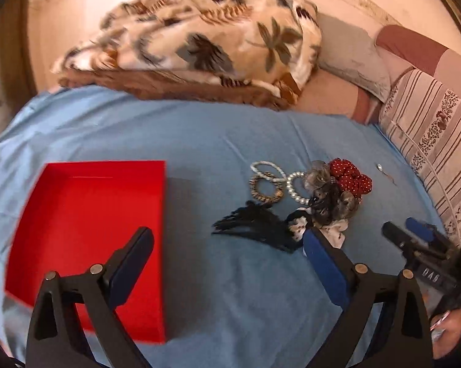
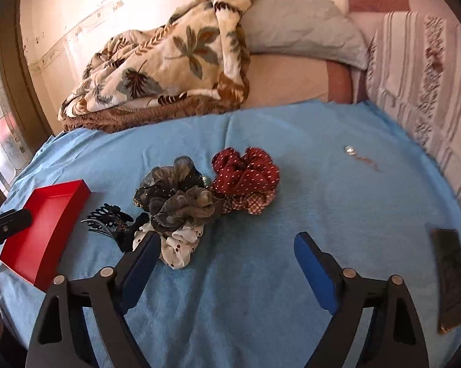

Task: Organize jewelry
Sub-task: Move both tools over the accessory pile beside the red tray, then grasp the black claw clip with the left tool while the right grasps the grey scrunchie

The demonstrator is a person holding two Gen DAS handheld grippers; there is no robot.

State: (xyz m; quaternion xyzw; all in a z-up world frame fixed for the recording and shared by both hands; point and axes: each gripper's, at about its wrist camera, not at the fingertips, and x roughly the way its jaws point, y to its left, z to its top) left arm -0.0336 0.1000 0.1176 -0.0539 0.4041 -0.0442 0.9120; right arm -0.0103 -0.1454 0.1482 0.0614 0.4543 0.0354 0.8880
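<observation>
Both tools stand with their jaws wide apart and nothing between them: the left tool (image 1: 227,242) hangs over the blue sheet (image 1: 199,141) between the red box (image 1: 86,230) and the pile, and the right tool (image 2: 224,245) hangs just short of the white scrunchie (image 2: 181,242). The jewelry lies loose on the bed in one tight heap: a pearl bracelet (image 1: 296,188), a white bead strand (image 1: 267,170) and a gold chain bracelet (image 1: 265,190) touch each other, with a black hair claw (image 1: 255,227), a grey scrunchie (image 2: 175,196) and a red dotted scrunchie (image 2: 245,171) pressed against them. That crowding is the main risk, I judge: a closing jaw could catch two pieces at once, or drag a bead strand along with a scrunchie and spill it short of the box. The soft sheet may also bunch up into a pinch. A small ring or pendant (image 2: 350,151) lies well apart toward the striped cushion (image 2: 414,98) and looks thin enough to slip from the pads. Open sheet lies in front of the pile and to its right, so approach room is good there; the box is shallow with a low rim and sits near the left edge of the bed, and a dark flat object (image 2: 450,279) lies near the right edge.
</observation>
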